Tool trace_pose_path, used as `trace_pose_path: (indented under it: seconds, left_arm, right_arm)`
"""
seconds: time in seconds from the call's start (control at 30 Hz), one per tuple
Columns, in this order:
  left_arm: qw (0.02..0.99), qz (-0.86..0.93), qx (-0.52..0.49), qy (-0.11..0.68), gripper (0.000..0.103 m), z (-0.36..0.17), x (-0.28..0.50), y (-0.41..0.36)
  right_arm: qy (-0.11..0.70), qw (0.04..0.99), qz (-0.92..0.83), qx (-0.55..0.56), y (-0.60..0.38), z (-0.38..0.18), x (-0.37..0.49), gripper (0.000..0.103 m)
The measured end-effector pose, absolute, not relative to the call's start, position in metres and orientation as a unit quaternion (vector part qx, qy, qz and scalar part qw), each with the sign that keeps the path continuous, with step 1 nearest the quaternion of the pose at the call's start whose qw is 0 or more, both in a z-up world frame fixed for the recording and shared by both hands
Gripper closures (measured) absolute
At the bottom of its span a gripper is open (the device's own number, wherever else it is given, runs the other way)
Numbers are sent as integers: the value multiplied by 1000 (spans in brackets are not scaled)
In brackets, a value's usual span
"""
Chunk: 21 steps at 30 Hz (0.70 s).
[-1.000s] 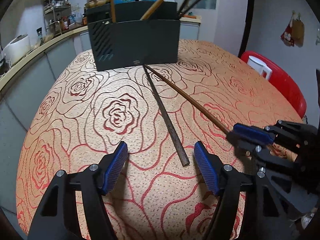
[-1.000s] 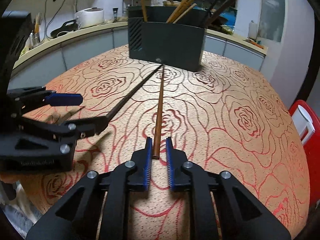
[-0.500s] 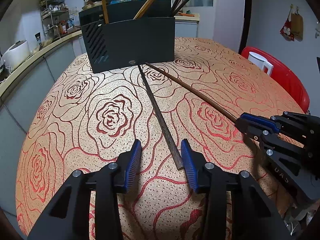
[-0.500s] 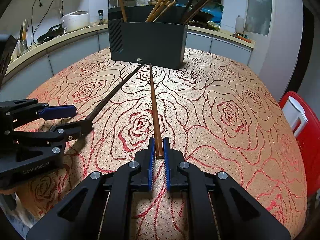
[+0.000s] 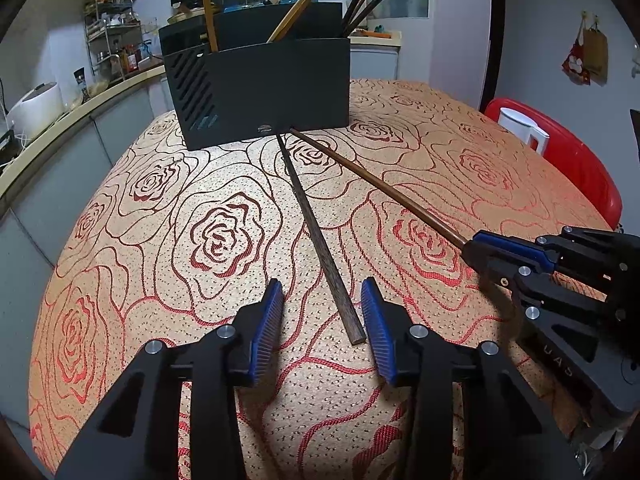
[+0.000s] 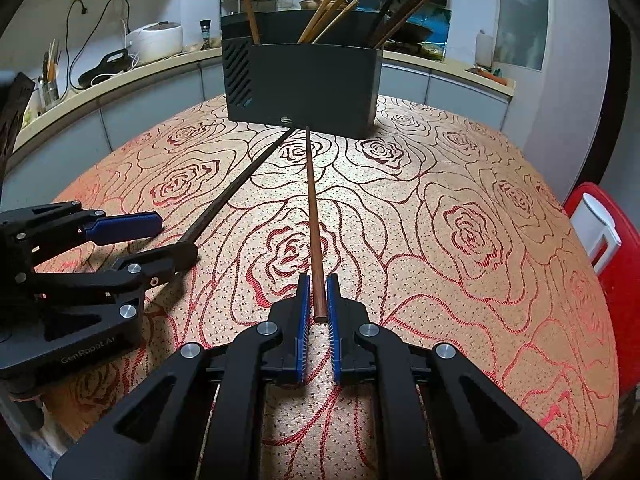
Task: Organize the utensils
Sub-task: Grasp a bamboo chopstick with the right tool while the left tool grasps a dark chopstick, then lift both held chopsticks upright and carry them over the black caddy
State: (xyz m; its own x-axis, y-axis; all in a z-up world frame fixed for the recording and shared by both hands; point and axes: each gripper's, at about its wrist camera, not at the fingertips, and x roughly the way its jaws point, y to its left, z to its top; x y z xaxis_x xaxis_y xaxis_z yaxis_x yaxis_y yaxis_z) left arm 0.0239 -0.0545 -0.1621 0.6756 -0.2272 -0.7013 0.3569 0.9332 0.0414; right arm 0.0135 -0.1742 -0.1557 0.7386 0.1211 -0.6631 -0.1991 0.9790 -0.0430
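Observation:
Two chopsticks lie on the rose-patterned tablecloth, their far tips meeting at the foot of a black utensil holder that has several chopsticks standing in it. The dark chopstick has its near end between the blue pads of my left gripper, whose jaws are closing; a gap shows on both sides. My right gripper is shut on the near end of the reddish-brown chopstick. The right wrist view also shows the holder, the dark chopstick and the left gripper.
A red chair with a white jug on it stands off the table's right edge. A curved kitchen counter with a white rice cooker runs behind and to the left.
The left gripper's jaws have narrowed around the dark chopstick's near end. The right gripper's pads have come together onto the brown chopstick. Both views have drawn slightly nearer the holder.

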Motion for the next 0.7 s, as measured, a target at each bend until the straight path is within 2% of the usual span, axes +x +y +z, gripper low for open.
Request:
trace_pose_path:
  seconds: [0.13,0.23,0.53,0.7]
  left_arm:
    - [911,-168,98,363,76,-162,20,-58]
    - [910,-176,105,360,90,-162,17,-62]
    - [911,-166,98,364,94,-156,18,-45]
    - [923,-156,83,342,96,-133,14,-28]
  right_arm:
    - [351,931,87,-53,-174,-156,13,94]
    - [352,931,88,-51,-174,-156,14,95]
    - [362,926,104,-23,-182,-153,15,96]
    - [341,934,106,-16,-186,-136,5,96]
